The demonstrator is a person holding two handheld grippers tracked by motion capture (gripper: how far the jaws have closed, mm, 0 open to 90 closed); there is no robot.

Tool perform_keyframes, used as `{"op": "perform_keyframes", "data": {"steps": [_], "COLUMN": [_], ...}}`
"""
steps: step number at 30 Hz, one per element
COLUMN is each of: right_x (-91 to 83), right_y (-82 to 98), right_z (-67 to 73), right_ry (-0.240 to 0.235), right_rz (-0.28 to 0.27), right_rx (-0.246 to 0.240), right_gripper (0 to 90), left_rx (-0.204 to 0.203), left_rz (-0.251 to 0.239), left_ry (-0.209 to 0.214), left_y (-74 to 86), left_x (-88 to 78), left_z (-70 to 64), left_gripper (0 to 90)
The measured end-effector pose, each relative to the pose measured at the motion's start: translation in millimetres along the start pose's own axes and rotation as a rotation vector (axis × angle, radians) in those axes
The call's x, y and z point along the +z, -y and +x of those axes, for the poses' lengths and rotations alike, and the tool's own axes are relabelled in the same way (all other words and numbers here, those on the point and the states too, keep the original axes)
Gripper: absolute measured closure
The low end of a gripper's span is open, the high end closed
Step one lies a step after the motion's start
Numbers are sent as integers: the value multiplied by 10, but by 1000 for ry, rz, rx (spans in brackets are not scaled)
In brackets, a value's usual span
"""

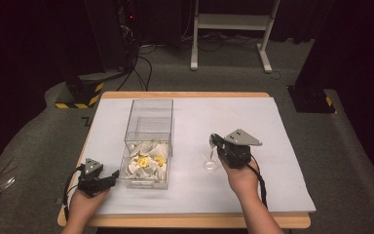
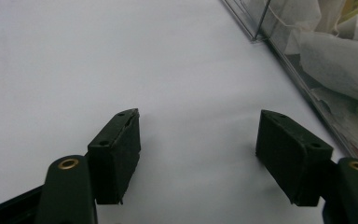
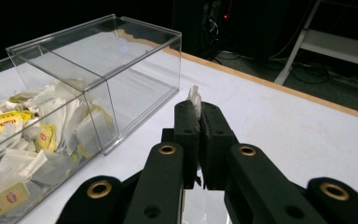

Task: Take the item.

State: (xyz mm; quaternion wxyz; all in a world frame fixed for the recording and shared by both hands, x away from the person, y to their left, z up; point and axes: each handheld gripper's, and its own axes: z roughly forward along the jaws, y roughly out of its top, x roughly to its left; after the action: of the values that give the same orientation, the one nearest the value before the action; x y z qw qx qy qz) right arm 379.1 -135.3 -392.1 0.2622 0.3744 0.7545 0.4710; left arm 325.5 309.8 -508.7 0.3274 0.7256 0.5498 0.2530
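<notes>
Right gripper view: right gripper [image 3: 198,122] pinches a white tea bag [image 3: 195,99] between closed jaws, clear box [image 3: 98,70] to its left. Left gripper [image 2: 200,140] gapes empty, box [image 2: 307,70] at its right.

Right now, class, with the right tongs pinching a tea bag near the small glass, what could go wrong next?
1. The right tongs hold the tea bag by a thin edge; it might slip or tear.
2. The small glass sits right beside those tongs and could be knocked over.
3. The left tongs rest open on the mat near the clear box, not bracing it; a bump may shift it.
</notes>
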Motion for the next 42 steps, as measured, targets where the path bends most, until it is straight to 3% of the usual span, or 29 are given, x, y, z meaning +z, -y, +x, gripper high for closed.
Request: {"op": "perform_keyframes", "data": {"steps": [22,42], "right_x": [122,37], "right_y": [339,317], "right_z": [-6,15], "right_ry": [-1,-1], "right_rz": [64,55], "right_rx": [23,30], "right_gripper": [844,715], "left_rx": [0,0], "left_rz": [0,0], "left_ry": [0,0], "left_y": [0,0], "left_x": [0,0], "left_z": [-1,0], "left_gripper": [309,309]}}
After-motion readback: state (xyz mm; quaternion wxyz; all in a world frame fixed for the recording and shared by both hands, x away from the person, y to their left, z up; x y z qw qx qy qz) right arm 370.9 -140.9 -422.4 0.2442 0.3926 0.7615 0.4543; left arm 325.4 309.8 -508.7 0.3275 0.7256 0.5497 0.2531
